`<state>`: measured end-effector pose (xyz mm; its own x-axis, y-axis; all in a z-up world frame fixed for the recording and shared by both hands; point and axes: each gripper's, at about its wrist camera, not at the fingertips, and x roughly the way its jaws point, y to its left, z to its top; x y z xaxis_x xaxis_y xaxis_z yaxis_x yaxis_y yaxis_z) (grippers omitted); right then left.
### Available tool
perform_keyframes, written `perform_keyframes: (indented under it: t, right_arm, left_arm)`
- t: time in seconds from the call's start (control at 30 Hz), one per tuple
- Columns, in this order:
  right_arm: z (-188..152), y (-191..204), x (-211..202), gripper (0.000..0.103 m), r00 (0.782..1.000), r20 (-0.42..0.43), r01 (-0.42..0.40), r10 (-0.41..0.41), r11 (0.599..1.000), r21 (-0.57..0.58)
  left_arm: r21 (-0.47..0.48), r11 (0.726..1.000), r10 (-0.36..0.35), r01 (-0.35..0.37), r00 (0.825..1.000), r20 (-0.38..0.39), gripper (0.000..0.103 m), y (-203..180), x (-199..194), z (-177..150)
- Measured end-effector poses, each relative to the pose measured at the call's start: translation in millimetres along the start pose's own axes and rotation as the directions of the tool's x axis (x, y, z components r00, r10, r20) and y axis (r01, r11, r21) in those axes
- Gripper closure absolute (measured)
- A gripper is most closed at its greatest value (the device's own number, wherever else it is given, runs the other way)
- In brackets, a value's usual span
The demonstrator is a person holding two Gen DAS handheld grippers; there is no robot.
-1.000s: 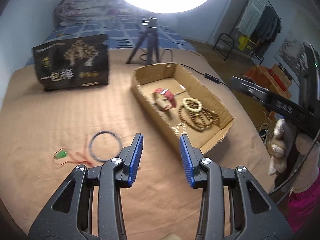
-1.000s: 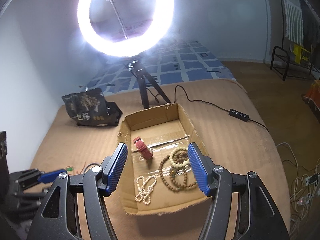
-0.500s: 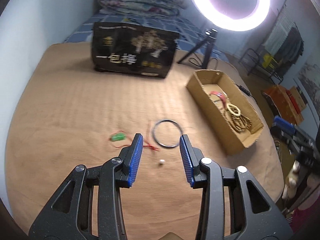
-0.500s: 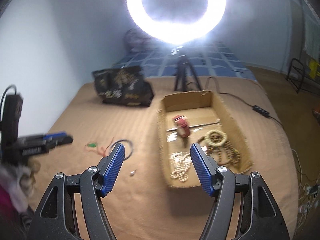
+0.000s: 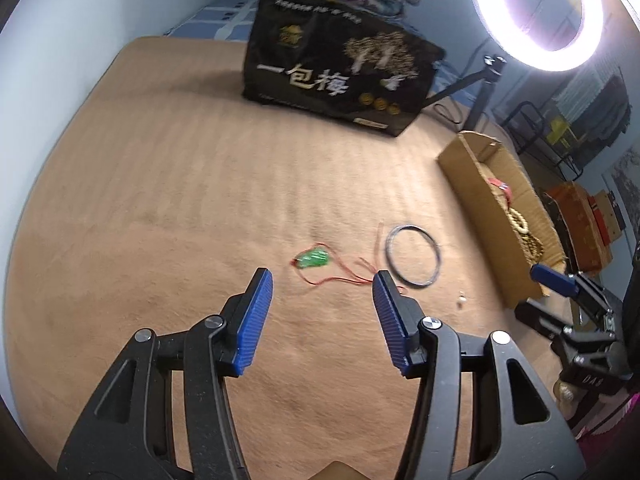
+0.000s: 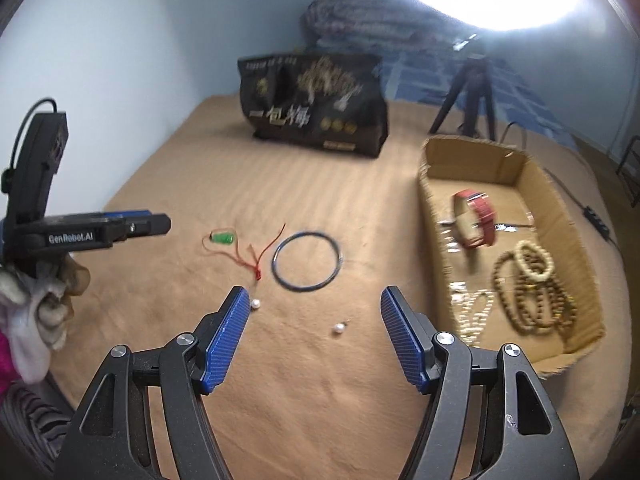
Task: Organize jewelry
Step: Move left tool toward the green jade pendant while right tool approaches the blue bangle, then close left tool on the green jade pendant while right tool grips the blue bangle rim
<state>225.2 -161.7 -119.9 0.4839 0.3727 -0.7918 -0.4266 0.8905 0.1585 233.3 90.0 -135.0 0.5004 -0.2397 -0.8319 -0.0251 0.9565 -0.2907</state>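
Note:
A green pendant [image 5: 313,259] on a red cord [image 5: 340,278] and a dark blue bangle [image 5: 412,252] lie on the tan bed cover. My left gripper [image 5: 322,316] is open and empty, just short of the pendant. My right gripper [image 6: 314,334] is open and empty above the cover; two pearl beads [image 6: 338,328] [image 6: 255,303] lie between its fingers, the bangle [image 6: 306,261] and pendant [image 6: 222,237] beyond. The cardboard box [image 6: 516,164] at right holds a red watch [image 6: 476,222], bead bracelets [image 6: 534,280] and a pearl strand [image 6: 474,316].
A black printed bag [image 5: 340,76] stands at the back. A ring light [image 5: 538,12] on a tripod [image 6: 466,98] stands behind the box. A cable with a switch [image 6: 592,216] runs past the box's right side. The bed's left side meets a wall.
Both grippers have swung left, away from the box toward the loose pieces on the cover. The left gripper has opened wider and now points at the pendant.

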Motion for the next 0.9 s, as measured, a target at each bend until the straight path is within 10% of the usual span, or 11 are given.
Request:
perform_keyframes:
  t: [0.9]
  right_arm:
    - [9,9,108,0.035,0.988,-0.147,0.029,-0.038,0.997,-0.067]
  left_arm:
    - [0.312,0.95,0.045,-0.024,0.997,-0.062,0.059,-18,83,-2]
